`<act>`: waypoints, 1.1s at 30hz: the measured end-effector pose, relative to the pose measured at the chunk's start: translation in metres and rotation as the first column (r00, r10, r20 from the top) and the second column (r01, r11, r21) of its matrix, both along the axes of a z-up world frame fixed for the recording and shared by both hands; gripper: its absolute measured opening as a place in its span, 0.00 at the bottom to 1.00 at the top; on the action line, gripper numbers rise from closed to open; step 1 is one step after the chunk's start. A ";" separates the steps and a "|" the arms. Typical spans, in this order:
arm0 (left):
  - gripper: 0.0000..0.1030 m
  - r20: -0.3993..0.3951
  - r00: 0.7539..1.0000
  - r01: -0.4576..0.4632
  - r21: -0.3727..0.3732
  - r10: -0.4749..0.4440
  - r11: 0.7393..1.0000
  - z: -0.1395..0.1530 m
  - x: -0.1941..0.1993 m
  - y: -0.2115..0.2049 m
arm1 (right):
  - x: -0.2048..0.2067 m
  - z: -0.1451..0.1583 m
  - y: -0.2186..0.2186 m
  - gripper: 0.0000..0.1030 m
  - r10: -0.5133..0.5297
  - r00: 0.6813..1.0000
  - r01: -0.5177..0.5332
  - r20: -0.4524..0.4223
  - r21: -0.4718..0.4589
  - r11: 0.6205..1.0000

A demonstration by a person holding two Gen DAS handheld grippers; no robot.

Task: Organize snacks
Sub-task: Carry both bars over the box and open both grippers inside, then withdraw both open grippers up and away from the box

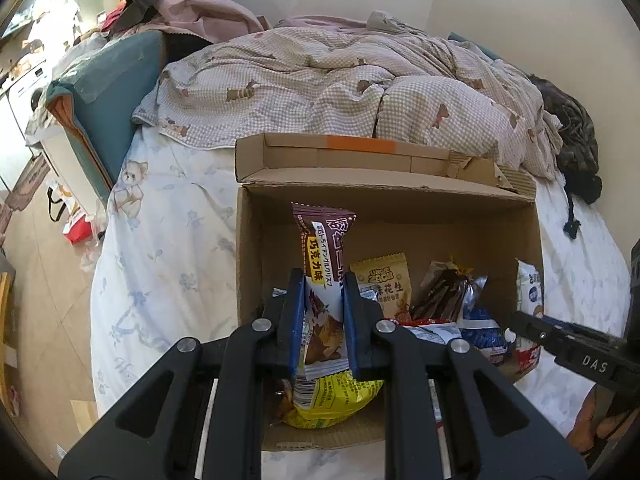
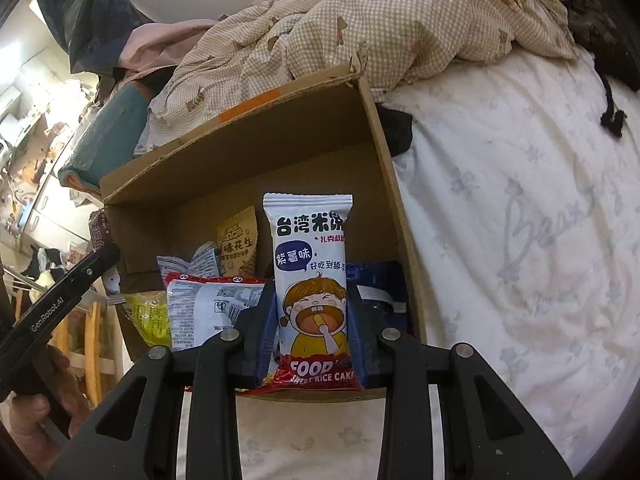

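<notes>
The left gripper (image 1: 322, 292) is covering the lower half of the brown chocolate snack packet (image 1: 323, 240), and its own body is running off the picture's bottom edge. Below it, the yellow packet (image 1: 332, 404) is showing only a crumpled corner. In the cardboard box (image 2: 240, 172), the peanut packet (image 2: 238, 240) is standing half hidden behind a white bag (image 2: 208, 308). The rice cake packet (image 2: 312, 280) is blocking a dark blue packet (image 2: 380, 284). The far room's clutter is blurring beyond telling.

Left gripper (image 1: 323, 280) clamped, right gripper (image 2: 312, 300) seemingly clamped, tilted downward.
</notes>
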State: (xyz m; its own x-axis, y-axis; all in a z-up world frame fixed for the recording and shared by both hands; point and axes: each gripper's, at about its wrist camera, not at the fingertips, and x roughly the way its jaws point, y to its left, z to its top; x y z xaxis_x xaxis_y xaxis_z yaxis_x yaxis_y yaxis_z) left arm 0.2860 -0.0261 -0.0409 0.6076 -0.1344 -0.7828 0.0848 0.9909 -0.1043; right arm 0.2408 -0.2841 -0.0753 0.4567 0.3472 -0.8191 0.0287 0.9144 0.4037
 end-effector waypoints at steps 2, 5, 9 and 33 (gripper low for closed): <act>0.14 -0.005 1.000 0.002 -0.002 -0.002 1.000 -0.001 0.000 -0.001 | 0.000 -0.002 0.001 0.33 -0.001 1.000 0.001 -0.007 0.009 1.000; 0.15 -0.005 1.000 0.020 0.005 -0.020 1.000 -0.001 -0.002 -0.005 | 0.001 -0.003 0.004 0.33 0.005 1.000 -0.004 -0.011 0.028 1.000; 0.24 0.000 1.000 0.020 -0.002 -0.020 1.000 0.000 -0.002 -0.006 | 0.002 -0.001 0.007 0.35 0.007 1.000 -0.007 -0.005 0.027 1.000; 0.83 0.228 0.970 -0.105 0.091 0.082 0.990 0.076 -0.065 0.014 | -0.033 0.078 0.028 0.83 0.015 0.979 -0.016 0.203 0.002 1.000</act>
